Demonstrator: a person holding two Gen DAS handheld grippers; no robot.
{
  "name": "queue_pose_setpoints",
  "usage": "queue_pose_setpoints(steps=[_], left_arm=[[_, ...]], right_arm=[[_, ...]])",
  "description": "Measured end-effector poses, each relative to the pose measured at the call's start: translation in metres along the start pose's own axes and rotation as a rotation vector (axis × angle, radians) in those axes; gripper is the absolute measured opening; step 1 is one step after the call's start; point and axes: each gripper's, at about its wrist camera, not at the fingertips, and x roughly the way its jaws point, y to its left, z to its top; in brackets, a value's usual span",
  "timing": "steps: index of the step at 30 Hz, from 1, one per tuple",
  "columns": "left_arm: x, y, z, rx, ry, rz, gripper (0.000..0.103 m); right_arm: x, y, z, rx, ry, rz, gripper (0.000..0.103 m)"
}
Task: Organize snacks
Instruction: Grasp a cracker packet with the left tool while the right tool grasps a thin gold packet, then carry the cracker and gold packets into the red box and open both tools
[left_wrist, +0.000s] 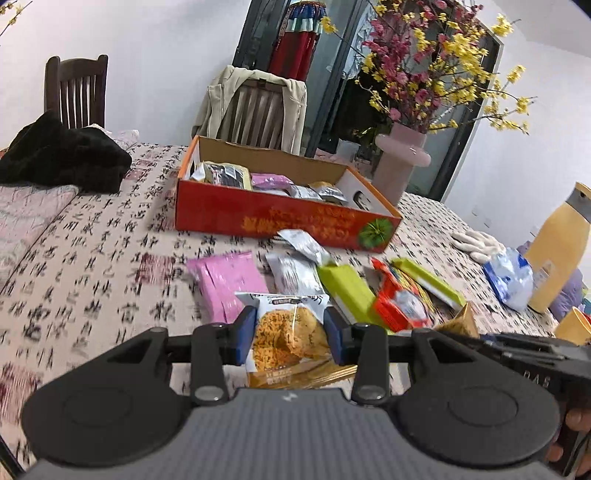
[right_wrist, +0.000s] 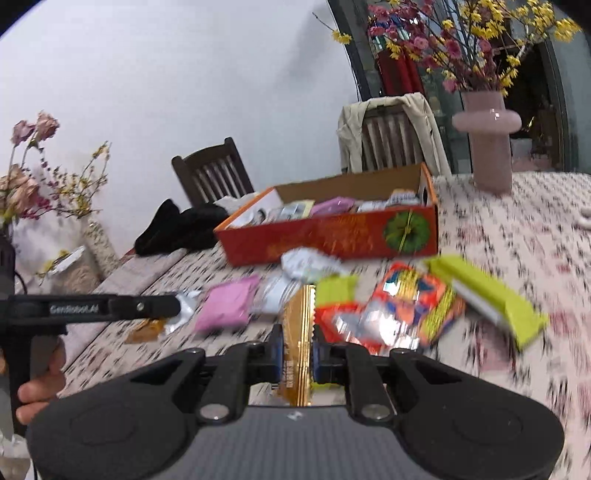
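Observation:
My left gripper (left_wrist: 290, 334) is shut on a clear packet of golden round crackers (left_wrist: 286, 332), held above the table. My right gripper (right_wrist: 297, 350) is shut on a thin gold-wrapped snack bar (right_wrist: 300, 332) that stands on edge between the blue pads. The red cardboard box (left_wrist: 280, 216) (right_wrist: 332, 240) sits ahead with several snack packets inside. Loose on the cloth lie a pink packet (left_wrist: 225, 282) (right_wrist: 227, 308), silver packets (left_wrist: 295, 273), lime-green packets (left_wrist: 345, 291) (right_wrist: 487, 291) and a red-orange packet (left_wrist: 397, 299) (right_wrist: 391, 314). The left gripper's side (right_wrist: 92, 308) shows at the left of the right wrist view.
A pink vase with flowers (left_wrist: 400, 162) (right_wrist: 487, 140) stands beside the box. A yellow bottle (left_wrist: 561, 254), a blue-white bag (left_wrist: 511, 278) and white gloves (left_wrist: 476, 240) lie right. Black clothing (left_wrist: 62, 155) lies far left. Chairs (left_wrist: 258, 110) stand behind the table.

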Motion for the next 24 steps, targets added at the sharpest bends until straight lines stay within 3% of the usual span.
queue_pose_setpoints(steps=[6,13,19,24], left_arm=[[-0.017,-0.009,-0.013,0.008,-0.006,0.011,0.041],[-0.019,-0.004,-0.006,0.014,-0.03,0.019,0.041],[0.0,0.01,0.018,0.016,-0.048,0.052,0.041],[0.022,0.02,0.06,0.055,-0.092,0.066,0.041]], right_arm=[[-0.02,0.009,-0.016,-0.005,-0.014,-0.002,0.014],[-0.021,-0.001,-0.008,0.009,-0.049,-0.044,0.014],[-0.008,-0.015,0.021,0.013,-0.08,-0.056,0.014],[0.016,-0.025,0.066,0.009,-0.119,-0.038,0.014]])
